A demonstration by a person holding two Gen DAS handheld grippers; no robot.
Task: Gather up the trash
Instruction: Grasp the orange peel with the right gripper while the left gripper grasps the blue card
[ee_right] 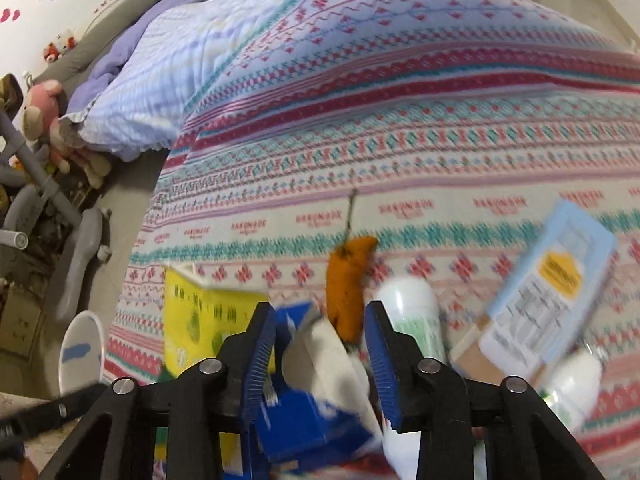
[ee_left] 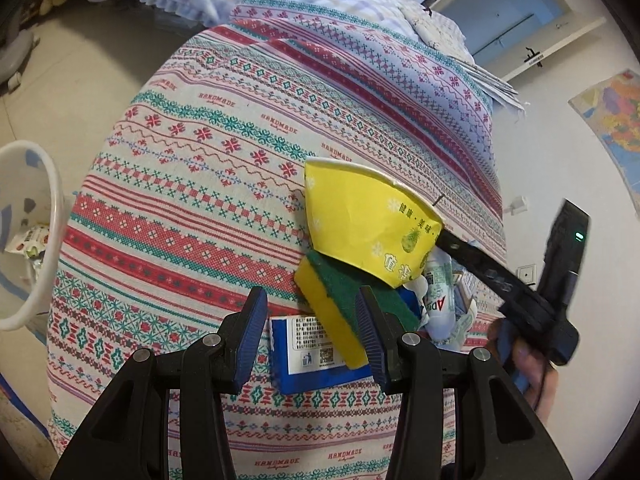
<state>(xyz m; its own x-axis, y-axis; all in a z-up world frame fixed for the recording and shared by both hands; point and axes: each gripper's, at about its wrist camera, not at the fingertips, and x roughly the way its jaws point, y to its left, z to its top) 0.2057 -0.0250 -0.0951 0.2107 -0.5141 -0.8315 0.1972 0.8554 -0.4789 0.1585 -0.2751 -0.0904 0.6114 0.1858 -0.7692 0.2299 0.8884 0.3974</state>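
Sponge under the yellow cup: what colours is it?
The sponge is yellow with a dark green scrub layer; it shows best in the left wrist view.

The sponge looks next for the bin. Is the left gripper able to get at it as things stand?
Probably yes: the left gripper is open, the sponge lies between its fingers, though the yellow cup overlaps its far end.

Patterned bedspread (ee_left: 208, 184), checked quilt (ee_right: 160, 80), plush monkey (ee_right: 42, 112), wall map (ee_left: 612, 120)

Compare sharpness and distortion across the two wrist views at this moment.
Left wrist view: sharp; print on the yellow cup is legible, though fisheye bulges the patterned cloth. Right wrist view: motion-blurred, smearing the orange peel and the pale blue box; same bulge.
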